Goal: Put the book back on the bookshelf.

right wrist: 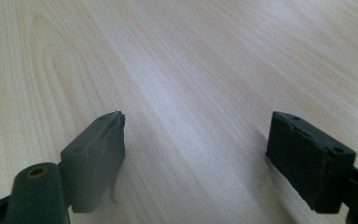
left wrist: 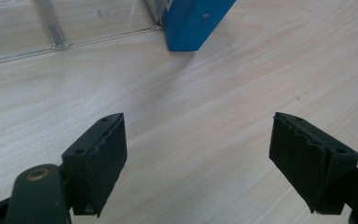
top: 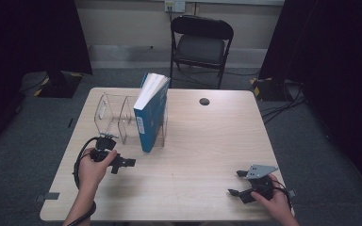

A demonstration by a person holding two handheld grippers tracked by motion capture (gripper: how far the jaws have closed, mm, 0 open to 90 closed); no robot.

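The work in hand seems to be with the book [top: 150, 111], which stands upright and a little tilted in the clear rack [top: 111, 117] on the table [top: 193, 155]. The left gripper [top: 125, 163] is the one closest to it, so I judge that this gripper is about to reach for the book. To do this step well, the person should bring the jaws level with the lower near corner of the book, one jaw on each cover, and close only when both pads are past the edge; a grip on the corner alone can slip, and a push from the side can tip the book or move the light rack. In the left gripper view the jaws stand wide apart with only bare wood between them, and the blue corner of the book [left wrist: 193, 23] is ahead of them, near but not touching, a little to the left of the middle. The right gripper [top: 239, 183] is well apart from the book, at the near right side of the table, and its jaws also stand apart and hold nothing.
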